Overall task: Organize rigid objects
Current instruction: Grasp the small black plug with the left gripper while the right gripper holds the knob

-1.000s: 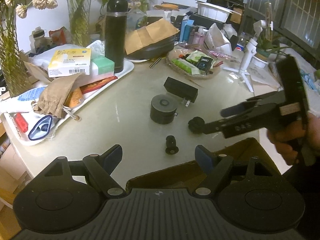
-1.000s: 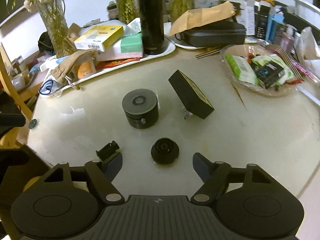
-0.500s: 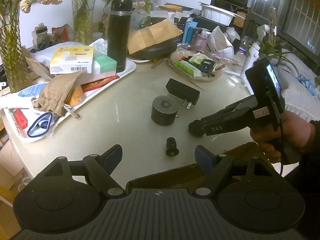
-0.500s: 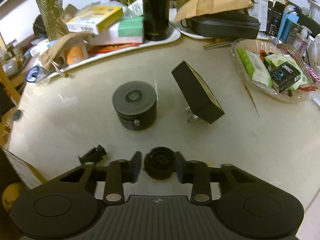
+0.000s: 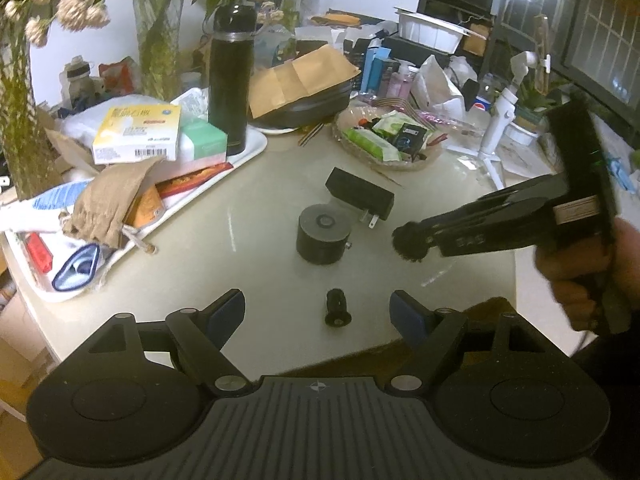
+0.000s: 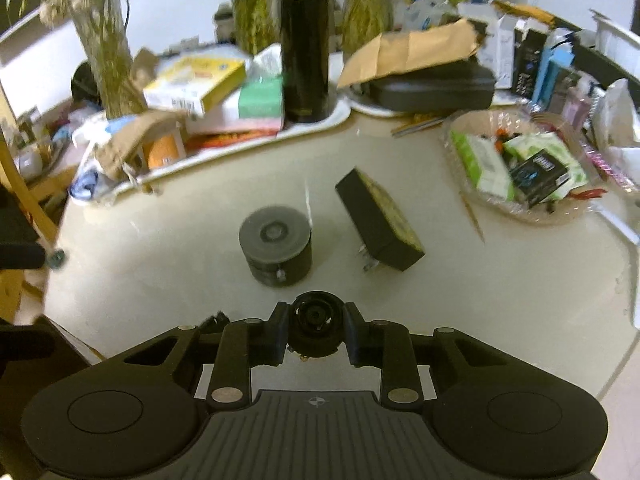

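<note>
My right gripper is shut on a black ribbed round knob and holds it just above the pale table. From the left wrist view the same knob hangs at the tip of the right gripper, which a hand carries. Beyond it stand a black cylinder and a black plug adapter. My left gripper is open, with a small black peg lying on the table between its fingers, untouched.
A white tray at the left holds boxes, a cloth pouch and a tall black flask. A basket of packets sits behind right. Glass vases stand at the back. A brown cardboard edge lies near the front.
The right gripper's jaws closed on the round knob and raised it off the table. The left gripper stayed where it was, still open.
</note>
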Demonstrator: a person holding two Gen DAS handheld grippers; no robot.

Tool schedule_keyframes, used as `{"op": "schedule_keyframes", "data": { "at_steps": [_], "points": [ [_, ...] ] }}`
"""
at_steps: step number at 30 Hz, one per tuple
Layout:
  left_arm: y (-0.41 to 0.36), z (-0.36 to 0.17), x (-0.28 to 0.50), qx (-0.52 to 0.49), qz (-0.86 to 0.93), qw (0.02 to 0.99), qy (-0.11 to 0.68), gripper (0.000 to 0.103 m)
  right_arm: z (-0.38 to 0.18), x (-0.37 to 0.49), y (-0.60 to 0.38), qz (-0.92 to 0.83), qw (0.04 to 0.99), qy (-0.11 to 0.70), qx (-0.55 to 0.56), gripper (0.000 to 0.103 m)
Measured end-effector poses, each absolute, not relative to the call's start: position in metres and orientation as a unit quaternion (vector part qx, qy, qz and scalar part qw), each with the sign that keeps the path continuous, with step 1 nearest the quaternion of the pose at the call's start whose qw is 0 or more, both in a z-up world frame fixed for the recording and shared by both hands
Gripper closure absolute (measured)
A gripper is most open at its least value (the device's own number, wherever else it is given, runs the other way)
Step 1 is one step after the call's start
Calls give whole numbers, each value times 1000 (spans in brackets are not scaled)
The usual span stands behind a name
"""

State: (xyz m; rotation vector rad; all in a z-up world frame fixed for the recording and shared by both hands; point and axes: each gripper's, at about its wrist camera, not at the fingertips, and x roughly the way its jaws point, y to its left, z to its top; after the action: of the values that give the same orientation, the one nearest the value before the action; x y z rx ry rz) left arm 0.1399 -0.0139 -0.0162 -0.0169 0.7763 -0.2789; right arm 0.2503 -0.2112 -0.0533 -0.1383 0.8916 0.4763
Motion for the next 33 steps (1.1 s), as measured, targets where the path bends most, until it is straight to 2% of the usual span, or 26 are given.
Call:
{"op": "schedule_keyframes", "data": {
  "at_steps": [18,21,24,29,33],
  "points": [
    [-39,-31,163,25,-136,901,411,25,-17,200,-251,222,889,401,3,72],
    [-44,-35,168,38,-138,897,418,35,-14,192,-256,227,888,399,13,72],
    [-49,-40,177,44,-136,891,431,38,-13,185,-260,227,889,398,18,72],
    [-55,-53,195,37,-137,877,460,50,-22,179,-268,221,886,407,27,72],
    [-56,-65,210,25,-131,863,487,54,-31,173,-275,218,883,415,33,72]
  ]
}}
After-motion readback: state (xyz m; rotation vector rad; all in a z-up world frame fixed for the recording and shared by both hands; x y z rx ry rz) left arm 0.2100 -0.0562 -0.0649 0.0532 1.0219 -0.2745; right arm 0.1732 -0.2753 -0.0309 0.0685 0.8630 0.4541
